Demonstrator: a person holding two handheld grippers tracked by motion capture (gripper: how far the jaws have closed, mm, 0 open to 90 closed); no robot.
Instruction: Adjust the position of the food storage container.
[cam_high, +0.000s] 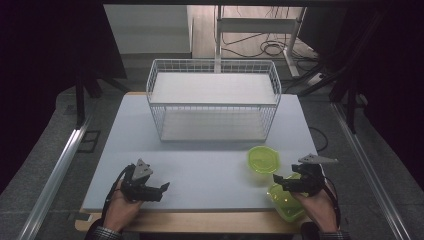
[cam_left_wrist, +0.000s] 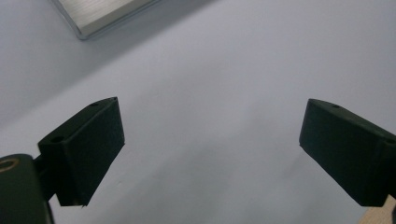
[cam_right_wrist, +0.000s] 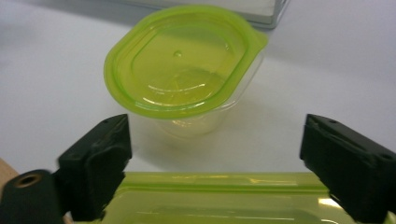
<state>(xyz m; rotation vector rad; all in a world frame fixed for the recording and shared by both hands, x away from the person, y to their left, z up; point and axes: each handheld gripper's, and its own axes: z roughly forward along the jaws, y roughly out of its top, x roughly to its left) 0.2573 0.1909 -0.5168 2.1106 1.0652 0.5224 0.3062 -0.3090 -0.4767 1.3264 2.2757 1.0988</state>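
From above, a white wire basket (cam_high: 212, 100) stands at the far side of the pale grey table (cam_high: 200, 172); the left gripper (cam_high: 162, 189) rests near the front edge. Its own camera shows jaws wide apart over bare tabletop. The right gripper (cam_right_wrist: 215, 161), jaws spread and holding nothing, hovers over a rectangular green-lidded plastic container (cam_right_wrist: 224, 200), facing a round clear plastic tub with a green lid (cam_right_wrist: 184, 60) beyond; probably best to descend squarely before closing.
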